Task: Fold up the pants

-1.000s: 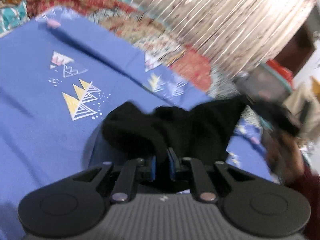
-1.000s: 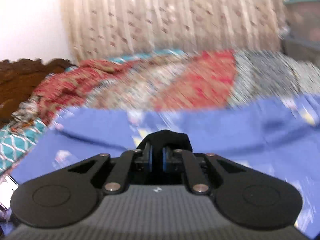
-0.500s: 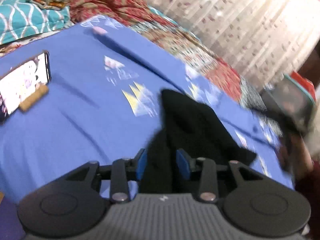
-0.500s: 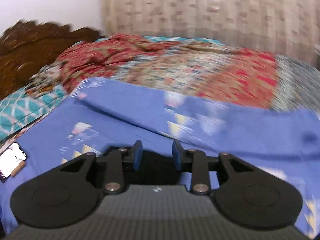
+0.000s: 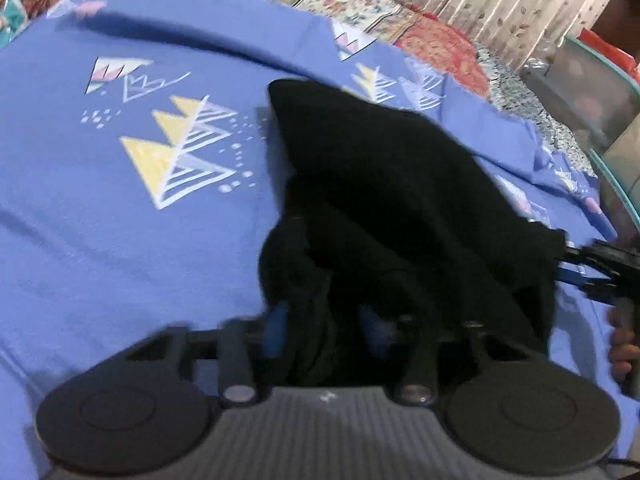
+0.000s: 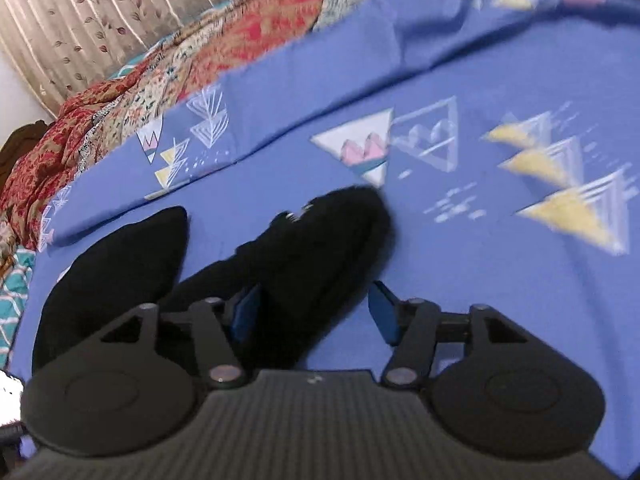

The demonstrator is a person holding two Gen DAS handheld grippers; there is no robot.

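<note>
The black pants [image 5: 384, 184] lie bunched on the blue bedsheet [image 5: 120, 240]. My left gripper [image 5: 324, 328] is open, its blue pads on either side of a fold of the pants. My right gripper [image 6: 316, 310] is open too, with black cloth [image 6: 304, 248] lying between its pads. The right gripper also shows at the right edge of the left wrist view [image 5: 576, 268], against the pants' far corner. A second black lobe of the pants [image 6: 120, 256] lies to the left in the right wrist view.
The sheet has triangle prints [image 5: 180, 152]. A red patterned quilt [image 6: 120, 100] and a curtain [image 5: 500, 8] lie beyond the sheet. A clear storage bin [image 5: 592, 92] stands at the right. A hand [image 5: 622, 352] holds the right gripper.
Both grippers were shut on the pants a second ago and have opened. The pants have come down onto the sheet, and both views now look down at them.
</note>
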